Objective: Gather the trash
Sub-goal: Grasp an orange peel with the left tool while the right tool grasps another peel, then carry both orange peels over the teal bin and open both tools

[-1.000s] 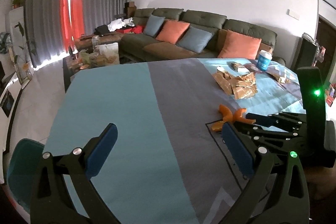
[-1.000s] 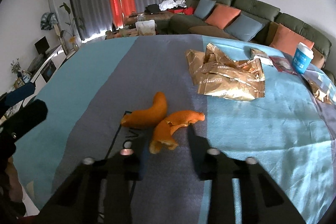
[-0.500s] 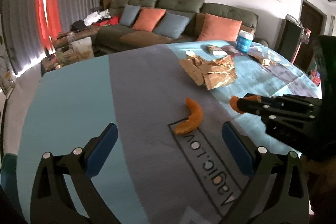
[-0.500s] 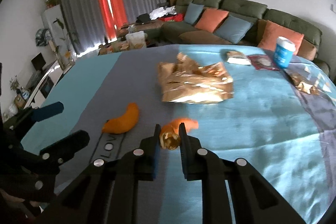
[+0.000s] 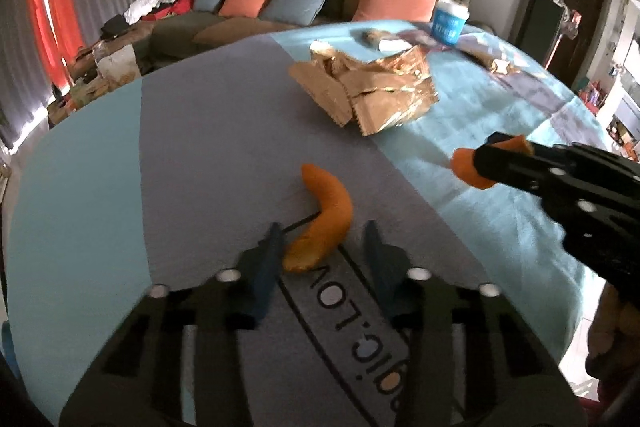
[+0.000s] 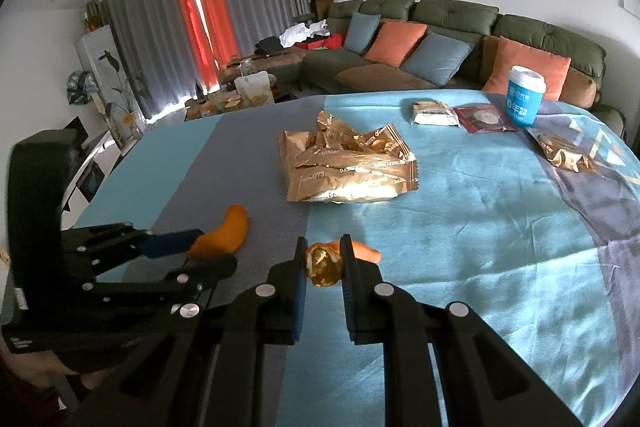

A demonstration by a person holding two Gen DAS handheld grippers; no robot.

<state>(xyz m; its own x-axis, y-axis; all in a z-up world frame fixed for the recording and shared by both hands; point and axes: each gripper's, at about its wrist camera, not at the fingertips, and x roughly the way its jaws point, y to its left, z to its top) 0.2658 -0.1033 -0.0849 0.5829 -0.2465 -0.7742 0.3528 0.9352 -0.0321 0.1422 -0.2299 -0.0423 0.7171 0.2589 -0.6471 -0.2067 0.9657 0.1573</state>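
Observation:
A curved piece of orange peel (image 5: pixel 326 211) lies on the grey stripe of the tablecloth (image 5: pixel 200 155). My left gripper (image 5: pixel 322 241) is down over it, jaws closing, with the peel's near end between the blue pads. The left pad is at the peel and a small gap shows on the right side. The same peel (image 6: pixel 224 235) shows beside the left gripper (image 6: pixel 200 253) in the right wrist view. My right gripper (image 6: pixel 323 247) is shut on a second piece of orange peel (image 6: pixel 324 263), held just above the teal cloth. That gripper (image 5: pixel 492 163) and its peel (image 5: pixel 466 173) appear at the right.
A heap of gold snack wrappers (image 6: pixel 348 167) lies mid-table. Farther back are a small packet (image 6: pixel 434 113), a dark red packet (image 6: pixel 484 119), a blue cup with a white lid (image 6: pixel 524 99) and another gold wrapper (image 6: pixel 564 153). A green sofa (image 6: pixel 440 27) stands beyond the table.
My left gripper dropped toward the peel on the cloth and its jaws narrowed from wide apart to close around it. My right gripper closed on the other peel and lifted it.

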